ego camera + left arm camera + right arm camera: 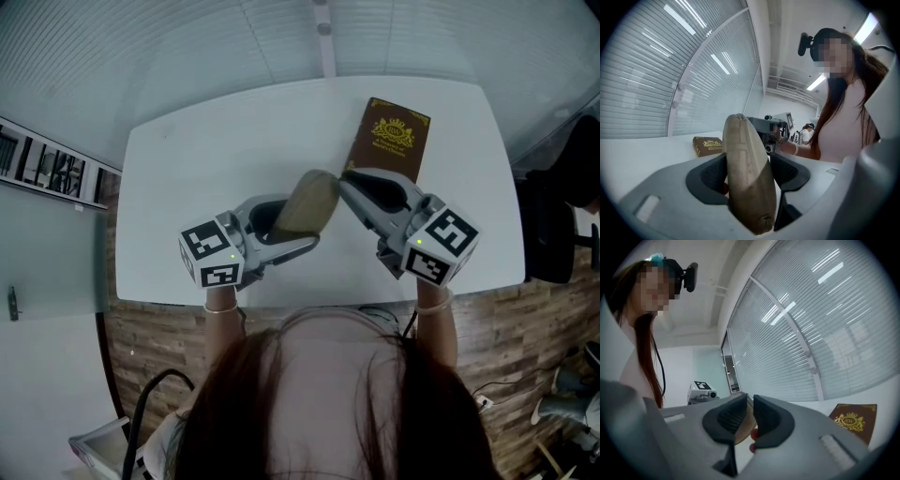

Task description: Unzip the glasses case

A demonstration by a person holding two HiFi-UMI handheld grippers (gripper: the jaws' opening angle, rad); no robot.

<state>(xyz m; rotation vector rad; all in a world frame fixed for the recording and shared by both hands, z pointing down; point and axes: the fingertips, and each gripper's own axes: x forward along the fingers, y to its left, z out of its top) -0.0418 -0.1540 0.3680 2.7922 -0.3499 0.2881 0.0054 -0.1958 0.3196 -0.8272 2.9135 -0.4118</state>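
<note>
Nearest the person, the left tool is clamped on the glasses case, its dark pads pressing both broad sides near the case's lower end. The case is a long, rounded pouch of dull tan, fabric-like, with blunt ends. It is slim when seen edge-on from the left gripper view, where a seam line runs along its narrow ridge to the top. Its lower part lies in shadow and looks darker. It is held above the white counter, tilted, with its upper end reaching toward the right tool. That tool meets the case's far tip. Its jaws stand a narrow slit apart, and a sliver of the tan edge shows through the gap, though I cannot tell whether the pads touch it. Whether the zip is open cannot be made out. Beyond the case, a brown book with a gold crest lies flat on the counter near its far edge.
</note>
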